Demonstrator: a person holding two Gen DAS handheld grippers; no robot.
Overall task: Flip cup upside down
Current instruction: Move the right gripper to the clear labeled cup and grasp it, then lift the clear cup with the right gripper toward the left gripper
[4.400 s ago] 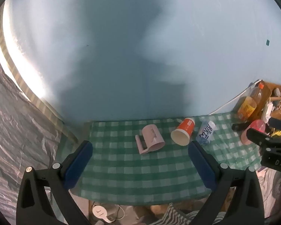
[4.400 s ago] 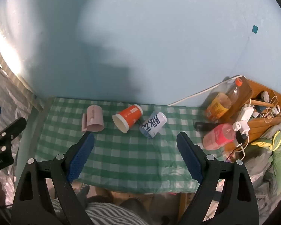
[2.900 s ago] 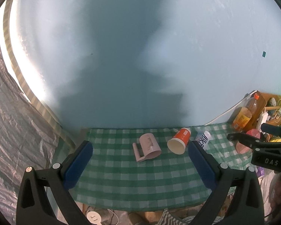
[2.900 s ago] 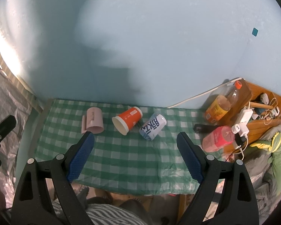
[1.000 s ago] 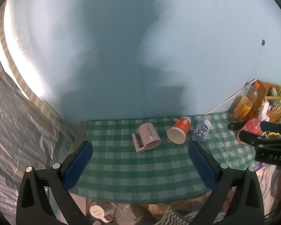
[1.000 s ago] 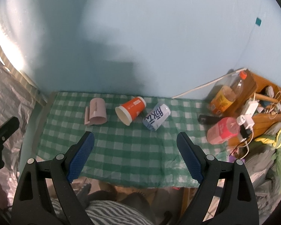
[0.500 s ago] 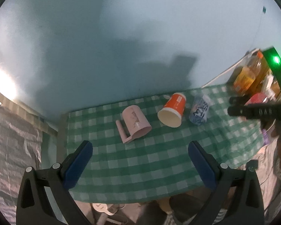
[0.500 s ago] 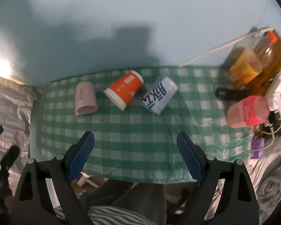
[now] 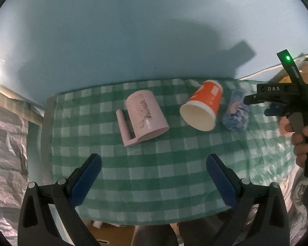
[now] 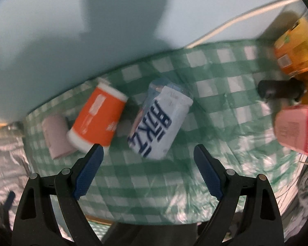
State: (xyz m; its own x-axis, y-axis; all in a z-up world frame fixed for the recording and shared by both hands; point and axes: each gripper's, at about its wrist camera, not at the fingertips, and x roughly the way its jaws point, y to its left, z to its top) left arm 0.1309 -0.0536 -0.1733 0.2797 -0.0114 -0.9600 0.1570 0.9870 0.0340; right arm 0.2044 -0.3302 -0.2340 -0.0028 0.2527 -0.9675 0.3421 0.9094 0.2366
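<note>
Left wrist view gives us the whole bench (image 9: 104, 176) under its green checked cloth, with three cups lying on their sides in a row near the wall: a pink mug (image 9: 144, 115), an orange paper cup (image 9: 203, 107) with its mouth toward us, and a blue-and-white cup (image 9: 237, 113), blurred here. Our left gripper (image 9: 154, 176) hangs above the near part of the cloth, its fingers (image 9: 85, 177) wide apart and holding nothing. Only this view shows our right hand (image 9: 301, 141) clasping the other tool at the right edge. Right wrist view, smeared by motion, adds what the first hides: a pink bottle (image 10: 297, 130) and a yellow bottle (image 10: 295, 51) on the right. Our right gripper (image 10: 146, 165) sits just before the blue-and-white cup (image 10: 160, 123), spread wide and empty, with the orange paper cup (image 10: 97, 122) beside its left finger. Bare cloth lies between the cups and the near edge.
</note>
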